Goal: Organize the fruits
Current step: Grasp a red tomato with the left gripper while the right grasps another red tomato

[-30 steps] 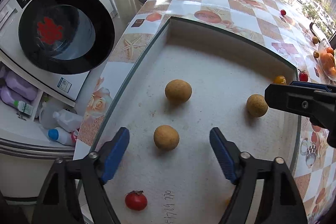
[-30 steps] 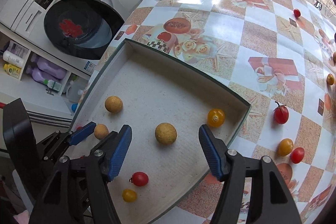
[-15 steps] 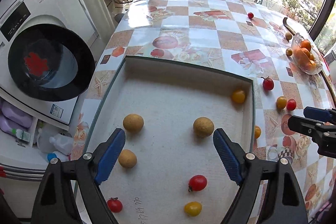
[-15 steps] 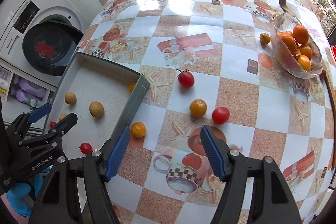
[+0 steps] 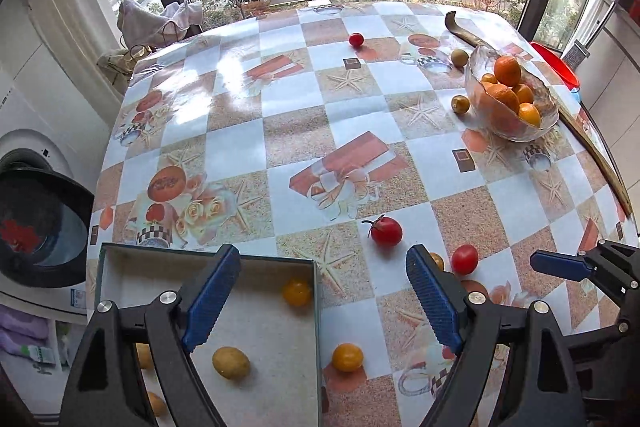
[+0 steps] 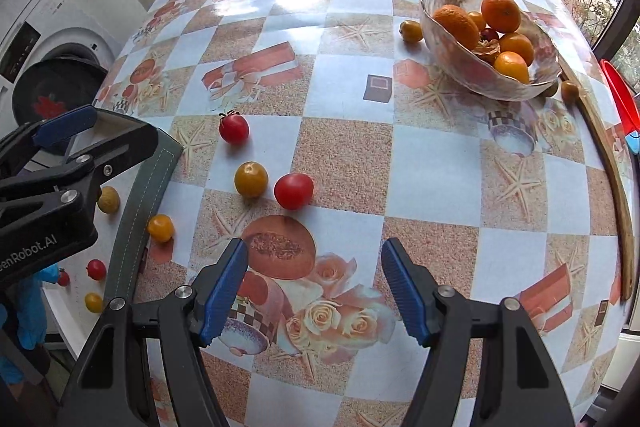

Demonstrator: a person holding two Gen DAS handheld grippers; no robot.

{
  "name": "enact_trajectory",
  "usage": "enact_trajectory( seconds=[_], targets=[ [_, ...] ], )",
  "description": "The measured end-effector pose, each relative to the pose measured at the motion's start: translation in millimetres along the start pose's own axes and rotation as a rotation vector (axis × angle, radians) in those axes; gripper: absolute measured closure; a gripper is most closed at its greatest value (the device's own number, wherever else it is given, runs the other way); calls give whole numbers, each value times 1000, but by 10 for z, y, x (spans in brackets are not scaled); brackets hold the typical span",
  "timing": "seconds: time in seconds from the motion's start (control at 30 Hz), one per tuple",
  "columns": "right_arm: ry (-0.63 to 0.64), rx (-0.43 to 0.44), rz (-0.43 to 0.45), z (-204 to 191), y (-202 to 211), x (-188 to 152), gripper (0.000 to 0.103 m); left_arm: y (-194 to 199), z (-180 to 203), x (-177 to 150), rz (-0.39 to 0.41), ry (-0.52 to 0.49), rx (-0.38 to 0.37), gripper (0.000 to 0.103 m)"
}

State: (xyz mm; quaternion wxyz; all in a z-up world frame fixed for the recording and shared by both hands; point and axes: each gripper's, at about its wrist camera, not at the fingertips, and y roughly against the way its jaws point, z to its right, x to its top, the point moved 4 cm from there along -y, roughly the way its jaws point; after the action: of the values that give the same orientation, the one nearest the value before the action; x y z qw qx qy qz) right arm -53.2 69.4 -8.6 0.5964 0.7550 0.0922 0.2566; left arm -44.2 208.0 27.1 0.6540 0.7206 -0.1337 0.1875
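Left gripper (image 5: 320,301) gaped wide, held nothing, hovered over tray (image 5: 318,311) corner. Its right finger (image 5: 434,301) hid most of yellow tomato (image 5: 438,259). Brown fruit (image 5: 144,355) at 8 o'clock half covered by left finger. Right gripper (image 6: 314,285) also wide, empty, above tablecloth (image 6: 348,163). Red tomato (image 6: 293,190) and yellow one (image 6: 251,179) lay at its 11 o'clock, outside tray. Bowl (image 6: 496,83) of oranges at 1 o'clock. Tray contents mostly blocked in right view.

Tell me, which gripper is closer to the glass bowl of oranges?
Right. The right gripper hangs open over the tablecloth, with the glass bowl ahead to its right. The left gripper sits further back, over the tray's edge.
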Motion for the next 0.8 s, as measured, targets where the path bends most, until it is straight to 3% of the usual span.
enact_trajectory(
  seconds=[0.23, 0.3, 0.47, 0.53, 0.63, 0.8],
  targets=[
    [13, 22, 8, 24, -84, 37, 47, -346, 202, 157, -50, -35, -25, 18],
    [14, 32, 17, 22, -102, 60, 50, -454, 233, 160, -83, -40, -32, 32],
    [37, 54, 35, -1, -137, 92, 51, -648, 252, 119, -142, -27, -44, 33],
    [48, 61, 41, -26, -161, 108, 51, -701, 257, 93, -163, -27, -48, 42],
    [74, 66, 49, -83, -213, 138, 55, -694, 264, 100, -156, -20, -59, 45],
    [108, 73, 71, -167, -260, 184, 70, -673, 326, 102, -151, -26, -87, 66]
  ],
)
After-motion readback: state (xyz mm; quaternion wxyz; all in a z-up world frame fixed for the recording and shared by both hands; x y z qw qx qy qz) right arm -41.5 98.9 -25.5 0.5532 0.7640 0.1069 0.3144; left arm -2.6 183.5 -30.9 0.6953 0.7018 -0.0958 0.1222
